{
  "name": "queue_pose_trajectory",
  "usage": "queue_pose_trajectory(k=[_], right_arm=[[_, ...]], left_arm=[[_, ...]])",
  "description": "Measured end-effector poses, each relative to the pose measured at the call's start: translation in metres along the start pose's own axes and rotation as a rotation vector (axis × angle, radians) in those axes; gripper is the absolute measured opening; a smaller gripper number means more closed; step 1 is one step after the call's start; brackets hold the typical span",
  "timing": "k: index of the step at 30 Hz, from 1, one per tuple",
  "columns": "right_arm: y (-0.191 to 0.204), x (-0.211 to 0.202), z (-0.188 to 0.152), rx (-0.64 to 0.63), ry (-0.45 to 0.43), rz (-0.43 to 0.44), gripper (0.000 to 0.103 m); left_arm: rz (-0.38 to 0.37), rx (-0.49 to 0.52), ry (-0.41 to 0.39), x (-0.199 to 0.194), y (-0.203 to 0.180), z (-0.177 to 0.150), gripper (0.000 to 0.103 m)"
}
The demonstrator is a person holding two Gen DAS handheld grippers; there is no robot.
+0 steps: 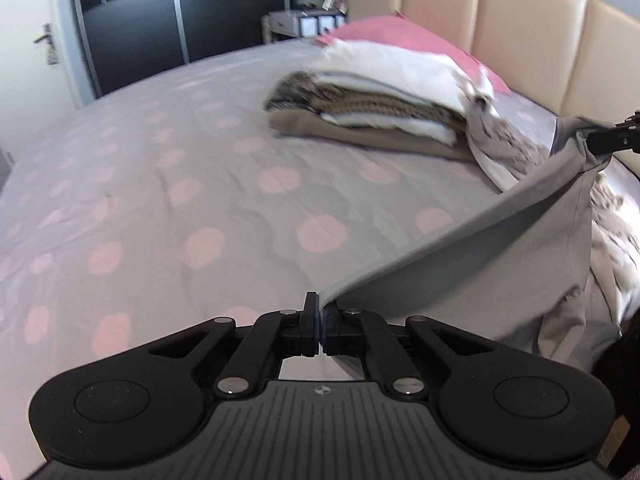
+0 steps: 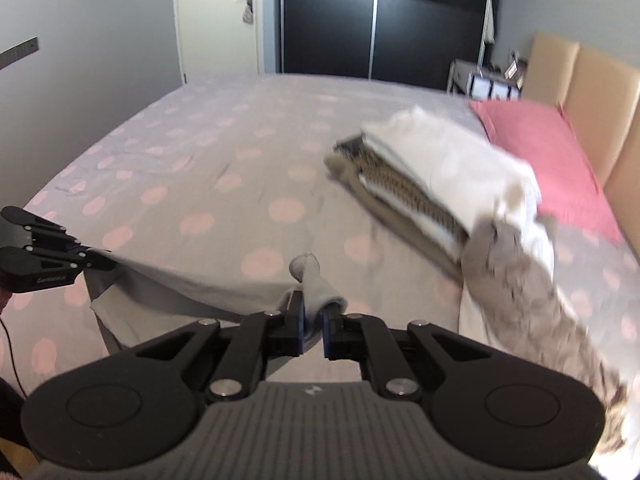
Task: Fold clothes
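Observation:
A grey garment point(image 1: 480, 248) hangs stretched above the bed between both grippers. My left gripper point(image 1: 321, 312) is shut on one corner of it at the lower middle of the left wrist view. The right gripper point(image 1: 592, 138) shows there at the far right edge, pinching the other end. In the right wrist view my right gripper point(image 2: 314, 312) is shut on a bunched fold of the grey garment point(image 2: 180, 284), and the left gripper point(image 2: 108, 264) holds the cloth at the left edge.
A stack of folded clothes point(image 1: 384, 92) lies on the dotted grey bedspread point(image 1: 160, 184) beside a pink pillow point(image 1: 400, 36). Unfolded grey and white clothes point(image 2: 520, 280) trail from the stack. A padded headboard point(image 1: 560, 48) stands behind; a dark wardrobe point(image 2: 384, 20) is across the room.

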State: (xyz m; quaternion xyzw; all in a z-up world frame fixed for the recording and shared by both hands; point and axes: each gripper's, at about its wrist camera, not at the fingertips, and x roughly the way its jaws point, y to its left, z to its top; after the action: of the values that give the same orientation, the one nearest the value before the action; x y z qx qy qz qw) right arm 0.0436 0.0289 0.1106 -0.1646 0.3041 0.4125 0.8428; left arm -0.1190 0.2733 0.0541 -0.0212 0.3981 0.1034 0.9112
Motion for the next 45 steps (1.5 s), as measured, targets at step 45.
queue_pose_trajectory(k=[45], right_arm=[[0.113, 0.020, 0.122, -0.175, -0.194, 0.131, 0.000]], left_arm=[[0.024, -0.097, -0.106, -0.140, 0.031, -0.030, 0.000]])
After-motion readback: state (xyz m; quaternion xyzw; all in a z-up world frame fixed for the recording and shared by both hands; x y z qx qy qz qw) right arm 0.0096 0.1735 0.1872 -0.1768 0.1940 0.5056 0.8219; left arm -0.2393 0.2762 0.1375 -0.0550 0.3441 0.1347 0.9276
